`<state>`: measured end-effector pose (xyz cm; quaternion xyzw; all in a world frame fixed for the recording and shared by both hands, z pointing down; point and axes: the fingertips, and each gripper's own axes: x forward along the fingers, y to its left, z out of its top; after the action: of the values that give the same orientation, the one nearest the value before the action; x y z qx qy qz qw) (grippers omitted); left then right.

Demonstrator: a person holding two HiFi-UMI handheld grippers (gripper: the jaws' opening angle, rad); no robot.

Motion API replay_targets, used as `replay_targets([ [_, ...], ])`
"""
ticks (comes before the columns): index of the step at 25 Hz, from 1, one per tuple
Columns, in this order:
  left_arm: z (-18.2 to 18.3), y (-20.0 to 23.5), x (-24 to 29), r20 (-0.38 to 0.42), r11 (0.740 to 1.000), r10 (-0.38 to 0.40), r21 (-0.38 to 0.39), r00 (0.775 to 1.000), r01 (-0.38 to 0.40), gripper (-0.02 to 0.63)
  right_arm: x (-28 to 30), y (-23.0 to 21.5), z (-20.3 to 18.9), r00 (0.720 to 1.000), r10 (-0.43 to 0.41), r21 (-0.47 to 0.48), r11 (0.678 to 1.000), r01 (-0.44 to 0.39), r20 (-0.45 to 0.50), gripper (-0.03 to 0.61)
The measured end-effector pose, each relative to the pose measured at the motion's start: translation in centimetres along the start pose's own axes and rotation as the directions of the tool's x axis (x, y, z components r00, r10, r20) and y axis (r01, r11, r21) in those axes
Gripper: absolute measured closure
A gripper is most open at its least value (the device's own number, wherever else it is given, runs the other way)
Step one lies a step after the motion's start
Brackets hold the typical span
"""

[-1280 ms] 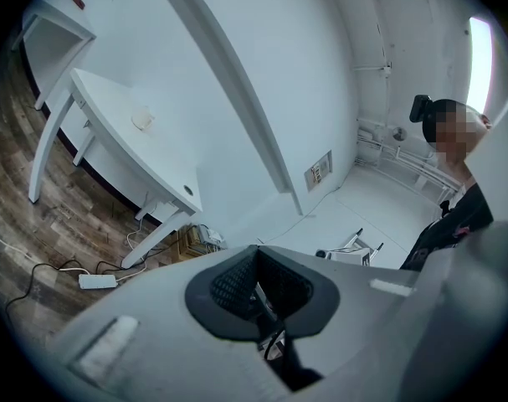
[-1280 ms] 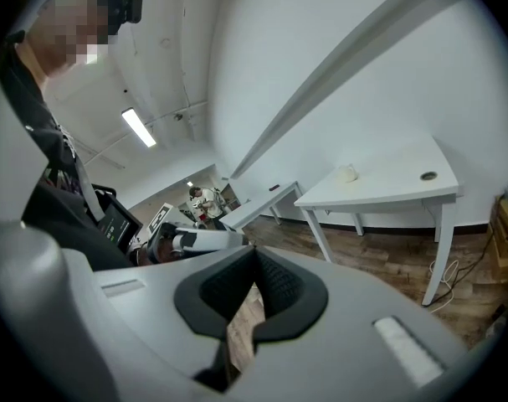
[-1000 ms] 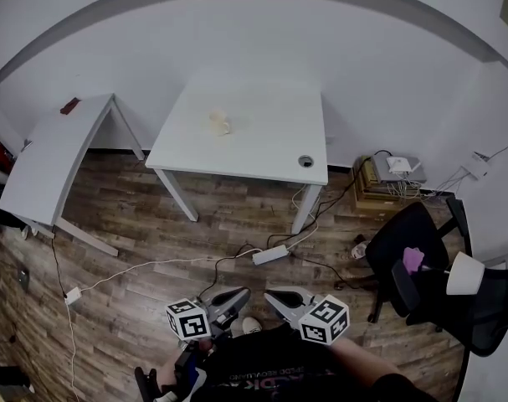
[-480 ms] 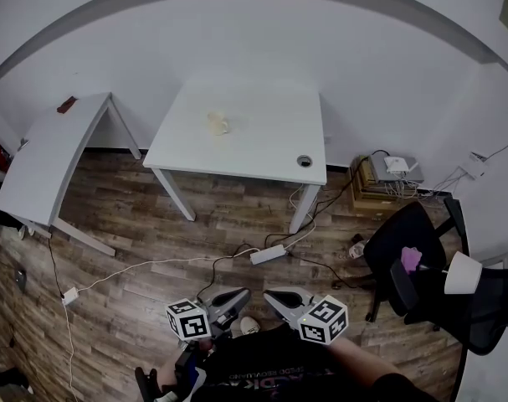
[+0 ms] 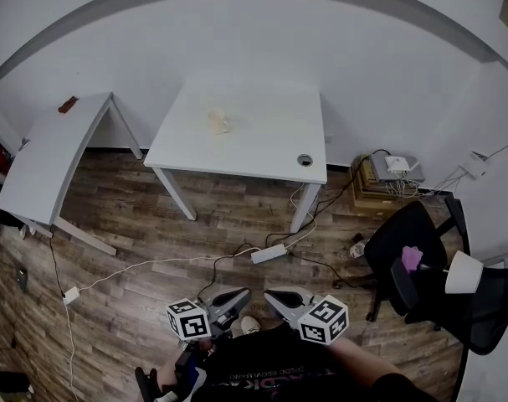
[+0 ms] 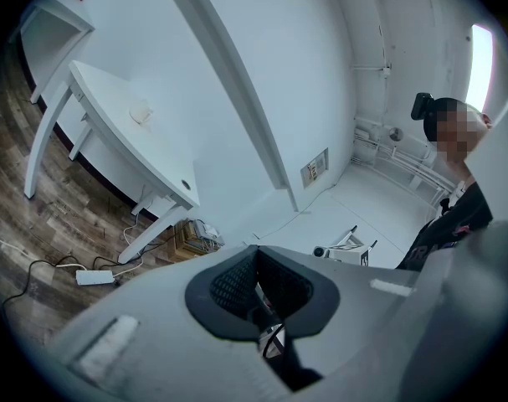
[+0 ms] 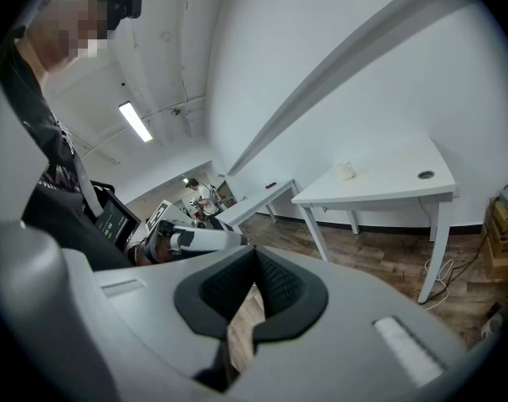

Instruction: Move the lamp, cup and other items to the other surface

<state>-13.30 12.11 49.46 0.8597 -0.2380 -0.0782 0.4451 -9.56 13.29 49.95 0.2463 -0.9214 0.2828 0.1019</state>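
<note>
- The left gripper (image 5: 235,297) is held low, close to the person's body, with its jaws pressed together and nothing between them.
- The right gripper (image 5: 276,298), just beside it, is likewise closed and empty.
- The cup (image 5: 218,124) stands on the white bench (image 5: 270,141), well ahead of both grippers.
- The lamp (image 5: 463,273) rests on a black chair (image 5: 400,229), well off to the right of the right gripper.
- A second bench (image 5: 53,157) stands ahead and to the left of the left gripper.

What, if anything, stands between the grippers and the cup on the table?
Nothing visible. Only floor with a power strip and cables lies between the left gripper, the right gripper and the table, where the cup stands in the open.
</note>
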Motion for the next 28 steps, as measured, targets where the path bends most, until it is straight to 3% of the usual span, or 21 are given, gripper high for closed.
replay_targets([
  [11, -0.4, -1.3, 0.7, -0.014, 0.998, -0.053, 0.03, 0.998, 0.054, 0.615, -1.0, -0.1, 0.1, 1.0, -0.019, 0.005, 1.0, 0.019, 0.023, 0.574],
  [28, -0.7, -1.4, 0.8, -0.008, 0.999, -0.051, -0.008, 0.999, 0.051, 0.615, -2.2, -0.1, 0.2, 0.998, -0.035, 0.017, 0.999, 0.034, 0.061, 0.572],
])
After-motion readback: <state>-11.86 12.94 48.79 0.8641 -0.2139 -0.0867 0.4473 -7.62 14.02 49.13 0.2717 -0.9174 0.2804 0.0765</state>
